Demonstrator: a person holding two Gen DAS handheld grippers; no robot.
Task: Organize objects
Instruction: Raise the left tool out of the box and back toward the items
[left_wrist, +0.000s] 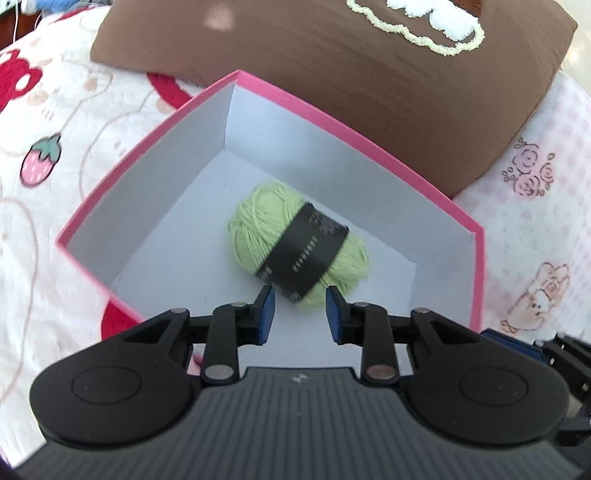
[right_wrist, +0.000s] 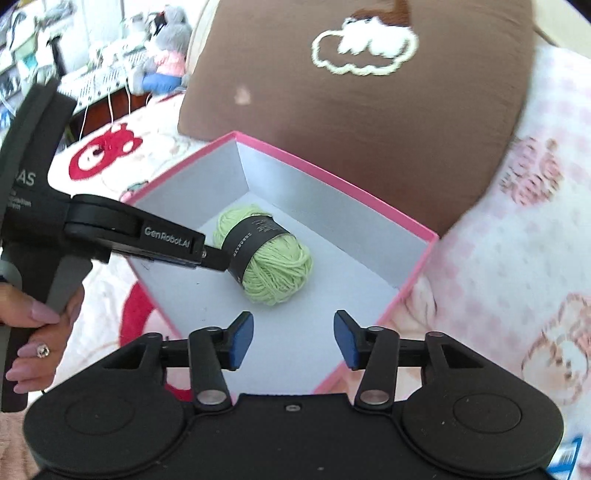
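A: Left gripper (left_wrist: 300, 295), state?

B: Pads narrowed to a small gap, blue faces still apart, nothing pinched between them. Angled down over the near part of the pink box (left_wrist: 332, 114).

A: And the green yarn ball (left_wrist: 255, 229)?

B: Lying on the white floor of the box, centre of the left wrist view, just above the fingertips. Lower end of the ball showing in the gap between the two tips; contact with the pads not clear. Black paper band around the middle, running diagonally.

A: Same from the right wrist view?

B: Left gripper seen side-on there, coming in from the left edge of the frame, fingertip overlapping the band end of the ball. Touching or just in front, cannot tell.

A: Right gripper (right_wrist: 293, 321)?

B: Partly open, wider than the left, empty. Hovering over the near corner of the box, lower centre of the frame. Yarn above and slightly left of its fingertips, apart from them.

A: Box contents?

B: Only the one yarn ball. No lid on, white inside walls, pink rim.

A: Surroundings?

B: Box resting on a pale printed blanket (left_wrist: 55, 110) with strawberries and red shapes. Brown pillow (left_wrist: 332, 66) with a white cloud design right behind the box, top of both frames. A hand (right_wrist: 37, 332) on the left gripper's handle, lower left of the right wrist view. Grey plush toy (right_wrist: 166, 55) far upper left.
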